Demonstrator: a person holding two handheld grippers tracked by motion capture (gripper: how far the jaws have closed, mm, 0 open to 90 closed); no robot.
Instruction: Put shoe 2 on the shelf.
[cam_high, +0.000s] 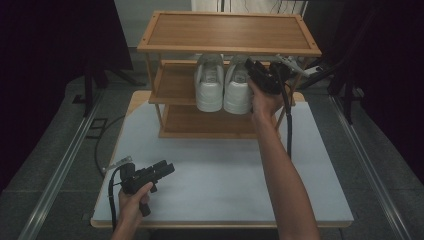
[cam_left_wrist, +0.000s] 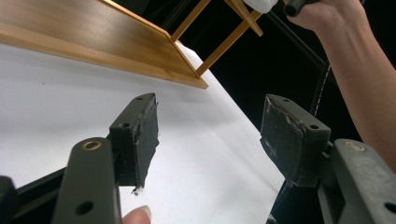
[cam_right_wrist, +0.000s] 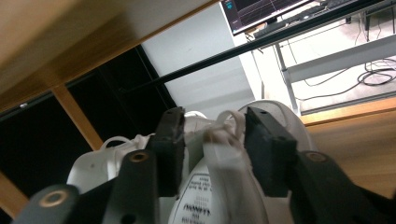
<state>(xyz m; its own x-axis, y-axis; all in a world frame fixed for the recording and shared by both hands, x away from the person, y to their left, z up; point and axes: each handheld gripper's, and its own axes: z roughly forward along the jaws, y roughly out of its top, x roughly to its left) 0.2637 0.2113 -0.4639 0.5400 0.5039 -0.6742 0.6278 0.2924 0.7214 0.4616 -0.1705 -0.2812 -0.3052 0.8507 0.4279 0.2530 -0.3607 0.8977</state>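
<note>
Near the front left corner of the white table (cam_high: 320, 200), the left gripper (cam_high: 167, 167) rests low in the person's hand. Its jaws are apart with nothing between them, so it looks like it is just waiting its turn. Farther back, a wooden shoe rack (cam_high: 229, 49) stands at the far edge of the table. Two white shoes (cam_high: 223, 85) sit side by side on its middle shelf, heels toward the person, so they are tidy and easy to grab again. The right gripper (cam_high: 251, 68) is up at the right shoe (cam_right_wrist: 219, 186), under the top shelf. Its jaws have let go: they stand a little apart on both sides of the shoe's heel tab (cam_right_wrist: 217, 144) and do not press on it. I think the shoe is parked in its place, and the hand can pull straight back without tipping it.
</note>
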